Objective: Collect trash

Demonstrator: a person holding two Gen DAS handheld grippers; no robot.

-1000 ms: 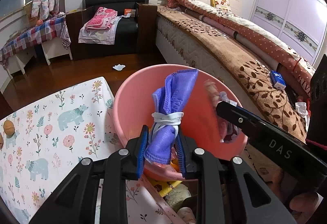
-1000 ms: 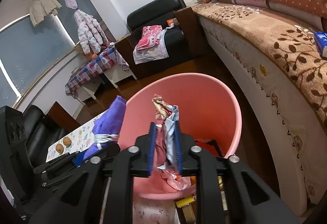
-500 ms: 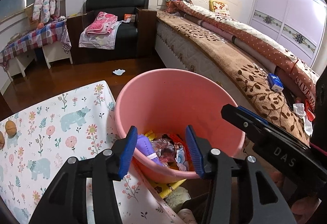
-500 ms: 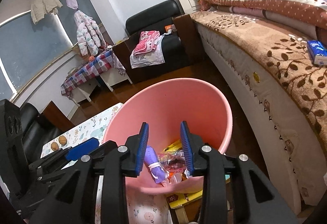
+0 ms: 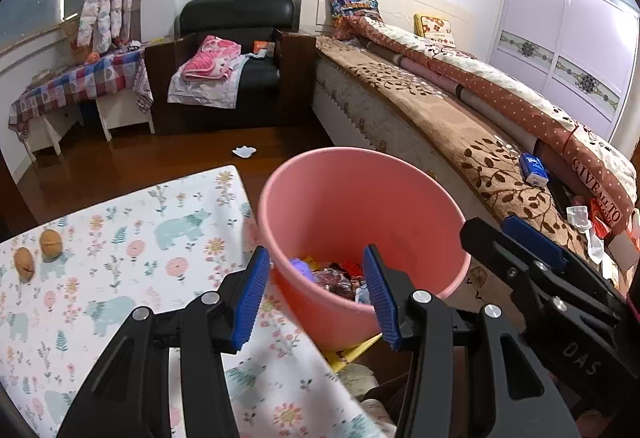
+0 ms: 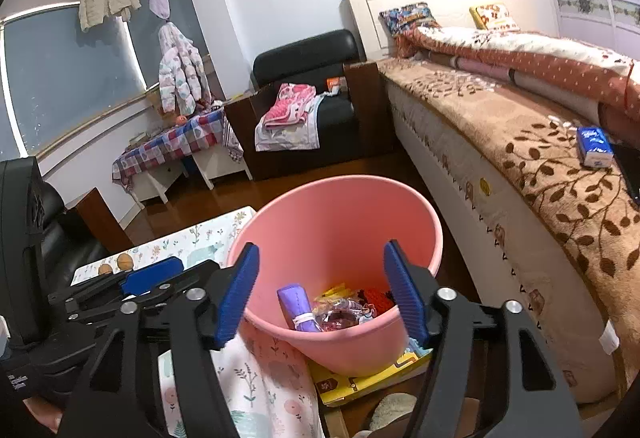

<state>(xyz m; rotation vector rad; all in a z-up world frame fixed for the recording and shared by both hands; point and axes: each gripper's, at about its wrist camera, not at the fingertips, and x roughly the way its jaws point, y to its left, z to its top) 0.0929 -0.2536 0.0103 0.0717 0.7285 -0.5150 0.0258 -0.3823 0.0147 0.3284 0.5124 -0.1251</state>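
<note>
The left gripper (image 5: 316, 294), a black two-finger claw with ribbed blue pads, stands wide with nothing between its jaws. It hangs over the near rim of the round pink plastic bin (image 5: 400, 198), which fills the middle of the left wrist view. The right gripper (image 6: 322, 292), built the same way, has its jaws opening at this moment, already far apart, and nothing sits between them either. It is poised above the same bin (image 6: 340, 214), and in the left wrist view its black frame shows at four o'clock (image 5: 532, 258).

The collected trash lies at the bottom of the bin. A rolled purple cloth bundle tied with a white band (image 6: 298, 306) rests at about seven o'clock on the bin's floor in the right wrist view. Touching it, towards three o'clock, is a heap of crinkled shiny wrappers in red, yellow and clear film (image 6: 348, 308). In the left wrist view only a bit of the purple bundle (image 5: 300, 267) and the wrappers (image 5: 336, 278) shows past the rim.

The bin stands on a flat yellow printed box (image 6: 368, 374), just beside the corner of a table covered with a white cloth printed with bears and flowers (image 5: 132, 238). Two brown walnuts (image 5: 50, 242) sit on that cloth at nine o'clock, well apart from the bin. A small white scrap of paper (image 5: 245, 151) lies on the dark wooden floor at twelve o'clock beyond the table.
</note>
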